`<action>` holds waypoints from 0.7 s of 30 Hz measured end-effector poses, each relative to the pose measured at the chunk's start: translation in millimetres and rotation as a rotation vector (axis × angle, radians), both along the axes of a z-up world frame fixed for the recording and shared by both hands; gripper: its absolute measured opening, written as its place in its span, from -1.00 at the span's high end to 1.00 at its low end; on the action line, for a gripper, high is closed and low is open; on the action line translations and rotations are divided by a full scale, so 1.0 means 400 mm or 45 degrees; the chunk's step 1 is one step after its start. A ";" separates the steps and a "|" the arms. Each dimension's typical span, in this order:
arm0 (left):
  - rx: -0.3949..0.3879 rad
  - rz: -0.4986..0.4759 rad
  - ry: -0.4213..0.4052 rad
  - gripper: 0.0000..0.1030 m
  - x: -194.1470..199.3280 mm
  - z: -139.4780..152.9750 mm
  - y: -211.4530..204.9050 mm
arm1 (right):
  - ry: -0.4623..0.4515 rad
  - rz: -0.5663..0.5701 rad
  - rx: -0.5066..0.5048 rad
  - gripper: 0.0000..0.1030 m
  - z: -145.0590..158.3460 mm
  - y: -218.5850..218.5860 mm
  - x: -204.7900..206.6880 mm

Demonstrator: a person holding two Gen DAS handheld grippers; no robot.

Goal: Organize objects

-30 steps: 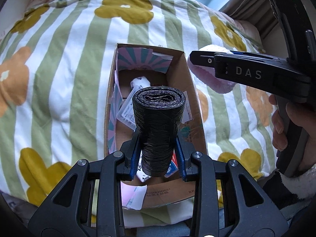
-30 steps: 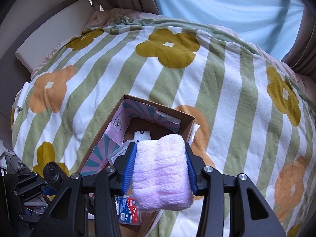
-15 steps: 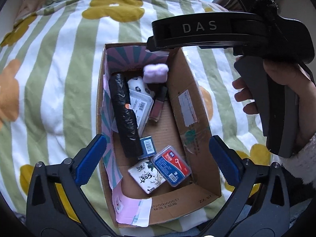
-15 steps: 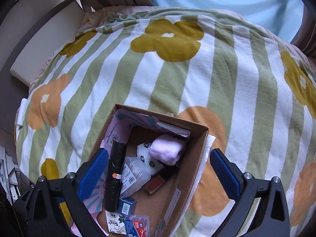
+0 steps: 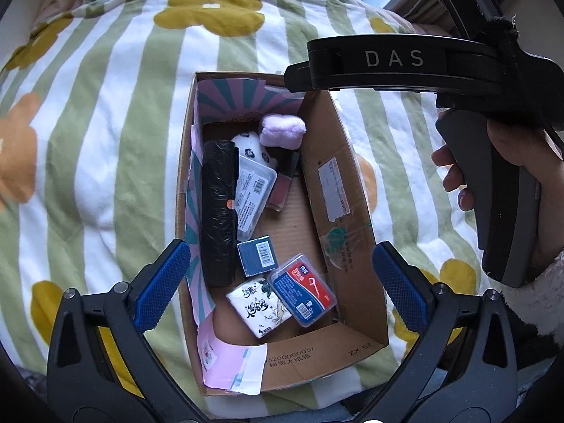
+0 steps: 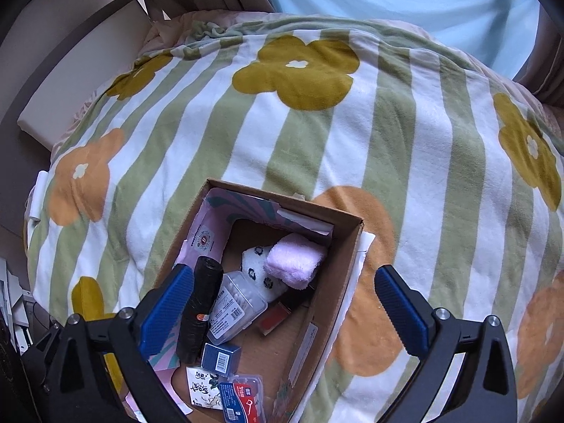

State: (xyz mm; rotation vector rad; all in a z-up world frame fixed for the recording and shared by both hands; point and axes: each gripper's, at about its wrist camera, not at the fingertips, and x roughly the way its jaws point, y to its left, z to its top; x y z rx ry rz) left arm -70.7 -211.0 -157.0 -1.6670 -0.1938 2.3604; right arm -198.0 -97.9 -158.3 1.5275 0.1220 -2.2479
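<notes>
Below, both grippers, left (image 5: 280, 282) and right (image 6: 283, 312), gape empty above one brown cardboard box (image 5: 347, 208) on a flower-striped blanket (image 6: 405, 134). Inside, near to far: two small packets, one blue carton, one black bag roll (image 5: 218, 211), one pink plush roll (image 5: 282, 130). Only the left view shows the person's hand (image 5: 507, 162).

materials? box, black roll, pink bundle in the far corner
Box: brown corrugated cardboard, matte, fluted floor, tape scars. Black roll: looks like thin plastic film, probably bin bags; glossy, crinkled. Pink bundle: fluffy plush fabric, likely microfibre cloth or sock; fuzzy pile.
</notes>
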 end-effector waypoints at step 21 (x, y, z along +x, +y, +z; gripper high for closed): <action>-0.086 0.148 0.129 -1.00 0.098 0.210 0.092 | 0.093 -0.031 -0.015 -0.98 0.256 0.199 0.218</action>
